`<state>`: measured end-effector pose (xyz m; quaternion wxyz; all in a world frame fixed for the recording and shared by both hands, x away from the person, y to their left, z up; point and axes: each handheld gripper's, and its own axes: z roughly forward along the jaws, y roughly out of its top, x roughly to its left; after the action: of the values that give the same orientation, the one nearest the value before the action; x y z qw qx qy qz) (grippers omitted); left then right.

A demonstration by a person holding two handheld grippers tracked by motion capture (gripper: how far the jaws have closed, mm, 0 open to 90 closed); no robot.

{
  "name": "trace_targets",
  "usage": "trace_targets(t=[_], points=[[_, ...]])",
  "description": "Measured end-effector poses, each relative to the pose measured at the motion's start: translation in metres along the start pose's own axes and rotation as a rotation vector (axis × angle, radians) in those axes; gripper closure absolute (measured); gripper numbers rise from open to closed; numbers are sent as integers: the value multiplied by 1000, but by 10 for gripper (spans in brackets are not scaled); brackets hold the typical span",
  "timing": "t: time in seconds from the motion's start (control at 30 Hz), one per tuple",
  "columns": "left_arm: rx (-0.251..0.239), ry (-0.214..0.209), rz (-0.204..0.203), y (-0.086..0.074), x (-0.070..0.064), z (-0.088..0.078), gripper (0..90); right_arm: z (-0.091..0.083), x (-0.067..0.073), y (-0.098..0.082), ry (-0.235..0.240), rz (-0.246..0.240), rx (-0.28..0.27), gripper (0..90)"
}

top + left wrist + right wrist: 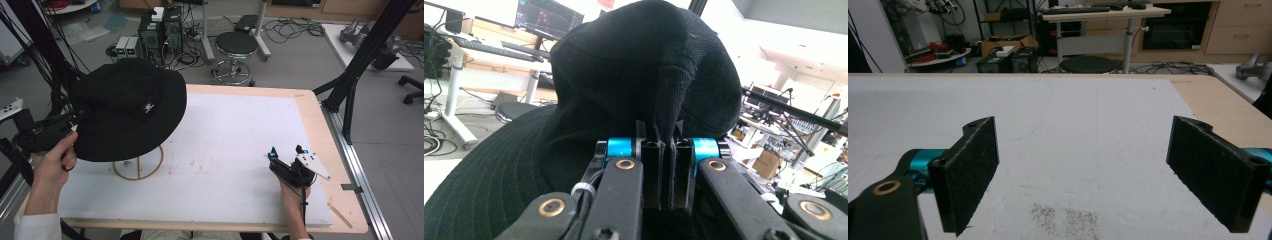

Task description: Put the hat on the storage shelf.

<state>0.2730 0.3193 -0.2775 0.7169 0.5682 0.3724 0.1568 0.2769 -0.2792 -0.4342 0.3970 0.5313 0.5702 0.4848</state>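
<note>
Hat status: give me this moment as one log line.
left tongs: shut on hat | hat: held above stand | right tongs: open, low over table

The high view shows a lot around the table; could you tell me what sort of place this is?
Probably a robotics or engineering lab: computer towers and tangled cables on the floor, a stool, and a black frame strut beside the table.
</note>
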Motion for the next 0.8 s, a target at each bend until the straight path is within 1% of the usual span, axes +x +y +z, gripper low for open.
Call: trace_targets(t=[0.07,0.17,0.23,0.27,0.3,0.33,0.4,0.43,0.47,0.53,0.6,0.63,0.77,0.8], points=[[1,3,-1,-2,0,-2,873,0,0,0,0,-3,-2,126],[18,-1,-5,-4,1,-6,873,0,0,0,-1,-5,-1,126],[61,-12,-8,-5,3,-10,872,0,0,0,-3,-4,-2,126],[61,-12,-8,-5,3,-10,872,0,0,0,-2,-4,-2,126],[97,-26,-11,-6,3,-11,872,0,0,0,-2,-4,-2,125],[97,-26,-11,-6,3,-11,871,0,0,0,-2,-4,-2,126],[130,-27,-13,-9,4,-12,871,0,0,0,-2,-5,-3,126],[146,-23,-21,-12,5,-12,864,0,0,0,-3,-5,-4,126],[146,-23,-21,-12,5,-12,859,-1,0,0,-2,-5,-4,126],[139,-15,-40,-14,8,-13,839,-1,0,0,-2,0,-4,126],[130,-16,-49,-16,10,-13,829,-1,0,0,-2,0,-4,126],[120,-12,-47,-18,11,-14,810,-1,0,0,-2,-2,-2,126],[114,-12,-42,-20,12,-14,805,-1,0,0,-2,2,-3,126],[113,-11,-41,-20,11,-14,798,-1,0,0,-4,-2,-5,125]])
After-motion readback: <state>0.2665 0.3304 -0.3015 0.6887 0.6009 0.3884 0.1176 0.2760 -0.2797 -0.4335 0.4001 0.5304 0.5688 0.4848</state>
